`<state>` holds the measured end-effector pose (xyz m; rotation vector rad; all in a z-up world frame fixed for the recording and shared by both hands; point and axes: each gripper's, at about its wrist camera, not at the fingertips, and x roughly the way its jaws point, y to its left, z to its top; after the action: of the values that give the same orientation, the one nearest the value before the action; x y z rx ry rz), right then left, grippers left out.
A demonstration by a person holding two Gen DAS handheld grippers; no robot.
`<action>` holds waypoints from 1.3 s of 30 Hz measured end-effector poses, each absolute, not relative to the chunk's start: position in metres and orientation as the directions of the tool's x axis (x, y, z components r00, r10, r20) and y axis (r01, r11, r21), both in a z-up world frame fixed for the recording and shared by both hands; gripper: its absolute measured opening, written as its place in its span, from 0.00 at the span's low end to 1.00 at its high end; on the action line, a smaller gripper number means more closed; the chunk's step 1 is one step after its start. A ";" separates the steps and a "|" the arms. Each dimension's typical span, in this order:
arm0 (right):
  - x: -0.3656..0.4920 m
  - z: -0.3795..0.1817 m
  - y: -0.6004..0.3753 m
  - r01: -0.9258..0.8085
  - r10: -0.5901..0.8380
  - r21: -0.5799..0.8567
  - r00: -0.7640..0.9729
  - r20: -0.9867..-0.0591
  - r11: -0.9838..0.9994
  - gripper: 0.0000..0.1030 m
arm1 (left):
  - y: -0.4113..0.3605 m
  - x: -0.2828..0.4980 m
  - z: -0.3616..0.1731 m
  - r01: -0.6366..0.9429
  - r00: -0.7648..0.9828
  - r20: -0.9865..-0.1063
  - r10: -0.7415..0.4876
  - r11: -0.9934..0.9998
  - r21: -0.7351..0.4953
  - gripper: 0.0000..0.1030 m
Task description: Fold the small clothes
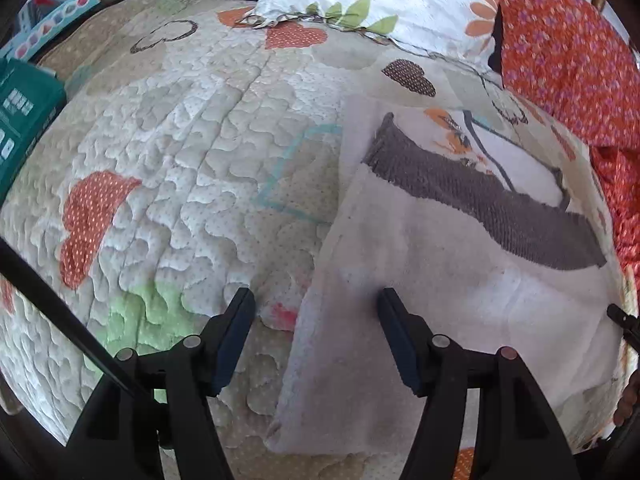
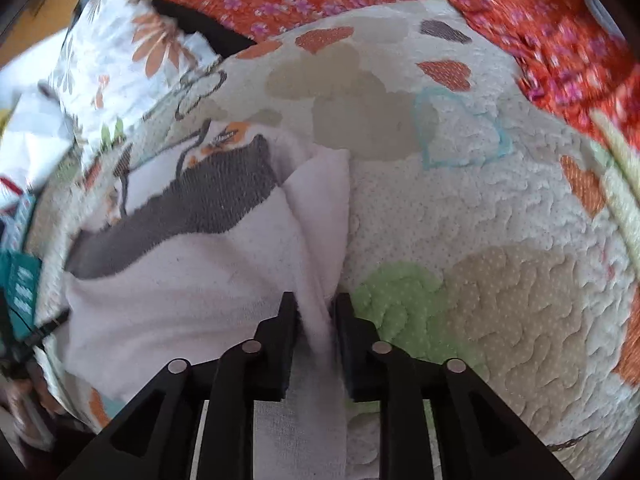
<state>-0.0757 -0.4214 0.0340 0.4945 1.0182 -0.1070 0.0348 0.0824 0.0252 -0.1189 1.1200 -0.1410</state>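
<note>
A small white garment [image 1: 440, 264] with a dark grey ribbed band [image 1: 480, 196] and an orange and grey print lies on a quilted bedspread. My left gripper [image 1: 316, 300] is open, its jaws straddling the garment's left edge just above the cloth. In the right wrist view the same garment [image 2: 180, 280] lies at the left. My right gripper [image 2: 314, 304] is shut on a bunched fold of the garment's right edge, which rises in a ridge ahead of the fingers.
The quilted bedspread [image 1: 192, 152] has heart patches. A floral pillow [image 1: 380, 0] and an orange flowered cloth [image 1: 568, 60] lie at the back and right. A teal box [image 1: 24, 120] and a paint box [image 1: 52, 24] sit at the left.
</note>
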 end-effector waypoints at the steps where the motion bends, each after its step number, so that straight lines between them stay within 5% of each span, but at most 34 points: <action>1: -0.081 0.040 -0.427 0.329 0.139 0.371 0.558 -0.818 0.868 0.26 | 0.087 0.033 0.027 0.036 0.431 -0.882 -0.189 0.981 -0.192 0.61; 4: -0.093 0.060 -0.418 0.314 0.080 0.325 0.599 -0.797 0.892 0.29 | 0.100 0.028 0.033 -0.009 0.441 -0.865 -0.238 0.963 -0.270 0.61; 8: -0.116 0.065 -0.389 0.289 0.033 0.244 0.581 -0.813 0.926 0.60 | 0.113 0.021 0.041 -0.039 0.459 -0.839 -0.291 0.937 -0.346 0.61; 11: -0.125 0.044 -0.374 0.282 0.064 0.246 0.529 -0.846 0.927 0.60 | 0.114 0.015 0.049 -0.032 0.485 -0.827 -0.284 0.940 -0.341 0.61; 12: -0.126 0.036 -0.373 0.268 0.094 0.262 0.510 -0.855 0.927 0.49 | 0.115 0.012 0.053 -0.030 0.492 -0.826 -0.276 0.942 -0.333 0.61; 14: -0.128 0.027 -0.368 0.247 0.134 0.275 0.469 -0.873 0.929 0.12 | 0.116 0.010 0.059 -0.024 0.495 -0.826 -0.271 0.946 -0.325 0.61; 20: -0.148 0.031 -0.407 0.400 0.018 0.204 0.422 -0.907 0.893 0.04 | 0.139 0.016 0.076 -0.067 0.516 -0.829 -0.213 0.956 -0.287 0.62; 26: -0.161 0.080 -0.385 0.369 -0.053 0.176 0.534 -0.843 0.913 0.15 | 0.176 0.023 0.077 -0.173 0.559 -0.797 -0.229 0.908 -0.382 0.67; 30: -0.129 0.099 -0.303 0.127 0.019 0.117 0.593 -0.805 0.985 0.39 | 0.200 0.023 0.069 -0.238 0.550 -0.783 -0.292 0.844 -0.481 0.67; 39: -0.089 0.060 -0.075 -0.456 0.239 -0.038 0.534 -0.811 0.889 0.50 | 0.256 0.007 0.076 -0.329 0.623 -0.751 -0.219 0.797 -0.506 0.68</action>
<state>-0.0895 -0.0754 0.0603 -0.2584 0.9196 0.4190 0.0071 0.2564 0.0762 -0.6685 0.9145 0.0689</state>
